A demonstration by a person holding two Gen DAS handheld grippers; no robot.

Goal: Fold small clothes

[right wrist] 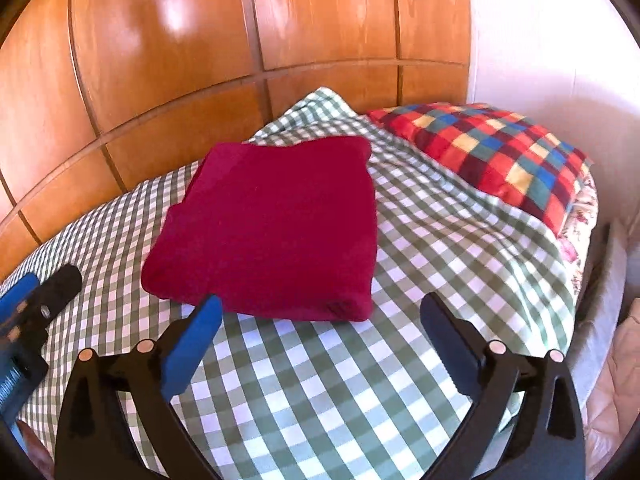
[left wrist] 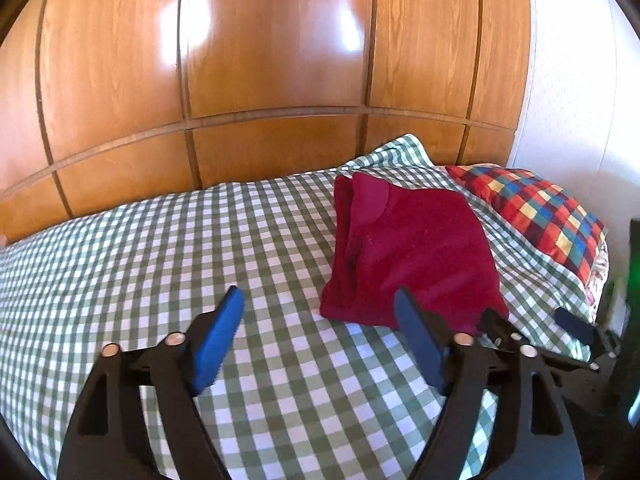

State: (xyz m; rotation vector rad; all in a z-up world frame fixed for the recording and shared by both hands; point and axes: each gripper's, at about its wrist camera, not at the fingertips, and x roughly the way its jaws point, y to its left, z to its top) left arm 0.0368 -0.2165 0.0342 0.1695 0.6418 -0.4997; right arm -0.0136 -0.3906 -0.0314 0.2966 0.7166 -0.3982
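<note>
Currently the dark red knitted garment (right wrist: 268, 228) lies folded into a compact rectangle on the green-and-white checked bedspread (right wrist: 320, 380), near the multicoloured checked pillow (right wrist: 492, 160) and in front of the glossy wooden panelled wall (left wrist: 240, 60). Left gripper (left wrist: 320, 328): jaws spread wide, holding nothing, positioned just short of the garment's near edge. Right gripper (right wrist: 320, 320): jaws likewise spread and empty, directly facing the near edge.

Judgement: folding appears complete or nearly so. Risk: any further pinch at the near edge could catch only the top layer and drag the stack open; the soft bedspread could also bunch under a jaw and be gripped together with the garment.

View differences: the left wrist view shows the garment's side, where a folded flap and stacked layers are exposed; the right wrist view shows only the smooth top face and a small ribbed patch at the near corner
</note>
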